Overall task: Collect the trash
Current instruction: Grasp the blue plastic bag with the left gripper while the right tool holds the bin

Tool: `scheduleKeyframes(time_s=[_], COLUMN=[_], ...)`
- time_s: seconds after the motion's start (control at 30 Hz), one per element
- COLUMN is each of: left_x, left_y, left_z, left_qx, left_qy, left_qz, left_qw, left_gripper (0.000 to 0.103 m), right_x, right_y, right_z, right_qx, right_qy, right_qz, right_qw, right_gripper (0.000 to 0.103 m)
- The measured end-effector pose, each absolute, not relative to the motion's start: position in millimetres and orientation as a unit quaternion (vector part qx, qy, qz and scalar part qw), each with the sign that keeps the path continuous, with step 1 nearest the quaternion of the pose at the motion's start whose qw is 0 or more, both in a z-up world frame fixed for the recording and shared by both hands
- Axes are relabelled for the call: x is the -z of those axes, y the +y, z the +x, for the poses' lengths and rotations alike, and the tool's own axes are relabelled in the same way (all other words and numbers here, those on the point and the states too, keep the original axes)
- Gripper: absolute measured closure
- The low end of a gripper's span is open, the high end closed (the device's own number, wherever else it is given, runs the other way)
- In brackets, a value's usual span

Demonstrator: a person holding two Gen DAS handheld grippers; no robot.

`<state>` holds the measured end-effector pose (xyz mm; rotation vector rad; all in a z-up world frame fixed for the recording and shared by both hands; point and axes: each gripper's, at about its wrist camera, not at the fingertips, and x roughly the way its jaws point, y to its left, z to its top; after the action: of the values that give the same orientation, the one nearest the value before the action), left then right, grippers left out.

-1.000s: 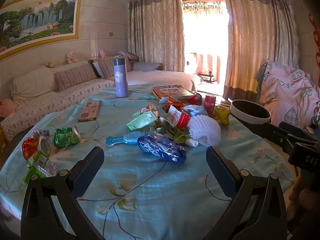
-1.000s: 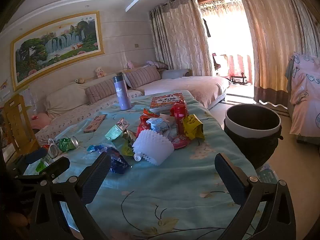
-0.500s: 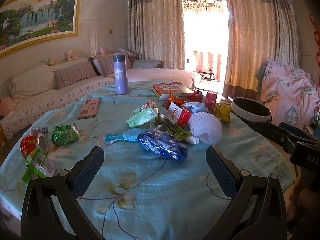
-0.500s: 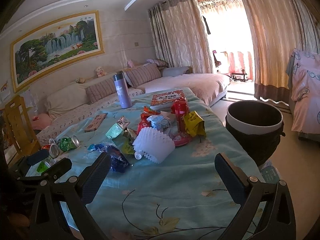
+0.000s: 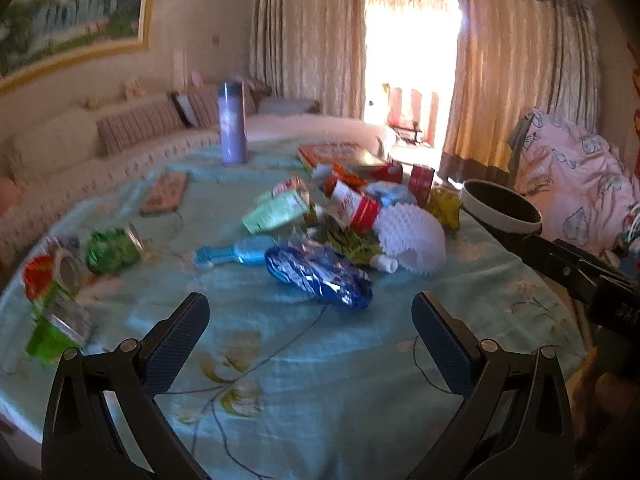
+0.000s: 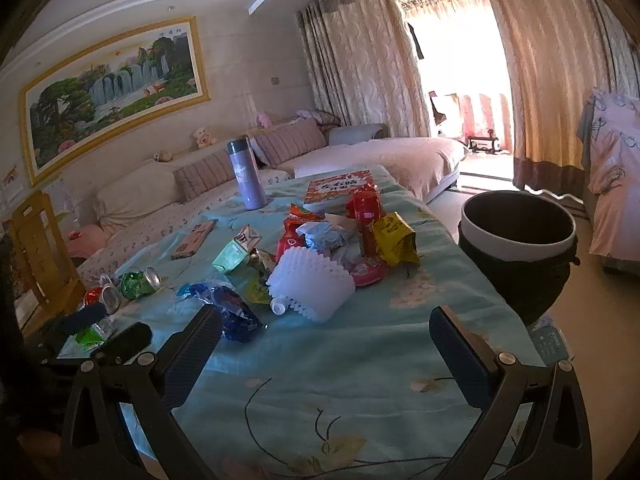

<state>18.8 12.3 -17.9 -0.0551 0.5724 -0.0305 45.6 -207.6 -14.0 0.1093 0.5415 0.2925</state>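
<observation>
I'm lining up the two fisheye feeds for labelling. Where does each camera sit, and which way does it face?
Left wrist: sits behind the open left gripper, facing across the table at the trash pile, nearest the blue wrapper; the right gripper juts in at the right edge.
Right wrist: sits behind the open right gripper, further right, facing the white foam net with the trash bin beside the table; the left gripper's fingertips show at lower left.
Shared: wrapper, foam net, purple flask, bin.
</observation>
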Motion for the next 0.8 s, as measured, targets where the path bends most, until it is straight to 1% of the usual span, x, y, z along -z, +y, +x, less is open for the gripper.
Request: scheduleKeyframes(time_s=[0.17,0.43,0.57,0.63,0.73,0.8], left_x=[29.7,42.4,46.5,49.5,54.3,59.0], left_y=[25.0,32.0,30.4,28.6,26.2,23.6], left_z=[43.2,80.5,97.9,106.9,117.7,123.4], left_qx=[0.019,0.022,0.031,0.034,0.041,0.049], left_qy=[0.322,0.366,0.381,0.387,0.399,0.407], left_qz=[-0.060,-0.087,-0.096,-0.102,-0.107,-0.108], left_qw=[0.945,0.926,0.919,0.916,0.910,0.906], left_gripper=[0.005,0.010,0.010,0.011,0.021,0.033], right_x=[20.4,38.1,48.9,55.4,62.9,67.9], right_y=[-208.0,-206.4,-204.9,-206.2,-207.6,-208.7], right_z=[62.1,98.3,119.2,130.1,143.3,149.9], right_qx=[-0.156,-0.169,-0.182,-0.187,-0.189,-0.192], right_qy=[0.286,0.337,0.362,0.378,0.394,0.403], right_qz=[0.067,0.092,0.115,0.136,0.155,0.164], right_qw=[0.943,0.921,0.907,0.896,0.886,0.880], right_gripper=[0.001,0.013,0.016,0.020,0.023,0.025])
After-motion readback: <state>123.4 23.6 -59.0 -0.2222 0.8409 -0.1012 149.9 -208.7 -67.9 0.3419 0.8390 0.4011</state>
